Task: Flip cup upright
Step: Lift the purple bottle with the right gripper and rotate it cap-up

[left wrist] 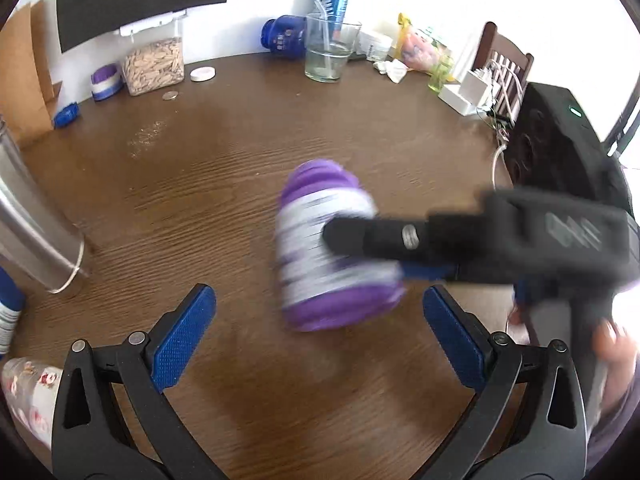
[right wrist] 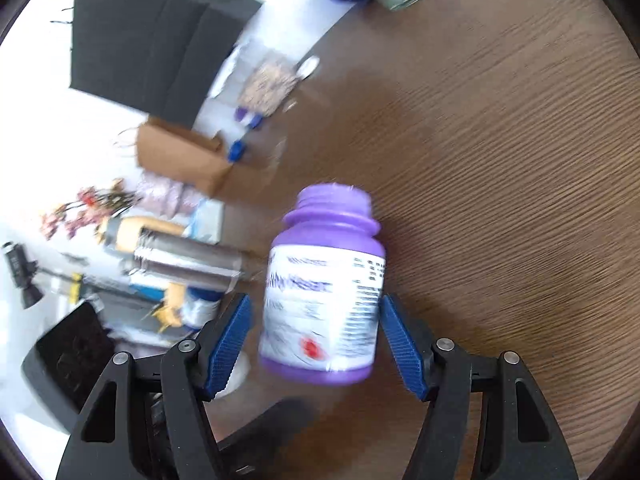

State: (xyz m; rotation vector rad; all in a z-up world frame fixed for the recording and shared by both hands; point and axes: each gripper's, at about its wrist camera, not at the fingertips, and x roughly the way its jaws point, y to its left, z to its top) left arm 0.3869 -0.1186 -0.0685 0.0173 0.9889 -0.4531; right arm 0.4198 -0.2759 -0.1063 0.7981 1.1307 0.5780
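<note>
The "cup" is a purple bottle with a white label [left wrist: 328, 248], open-necked and without a lid, blurred by motion. In the right wrist view the bottle [right wrist: 324, 300] sits between the blue pads of my right gripper [right wrist: 316, 332], neck pointing away; the pads are at its sides, shut on it. In the left wrist view the right gripper [left wrist: 360, 248] reaches in from the right and holds the bottle tilted above the brown table [left wrist: 200, 200]. My left gripper [left wrist: 320, 340] is open and empty, just in front of the bottle.
A steel flask [left wrist: 36, 232] stands at the left. At the back are a jar of seeds [left wrist: 154, 66], a glass of water [left wrist: 328, 52], a blue bottle [left wrist: 284, 36], a white lid [left wrist: 202, 74] and a coin [left wrist: 170, 95]. A black box [left wrist: 560, 140] and chargers [left wrist: 472, 92] lie at the right.
</note>
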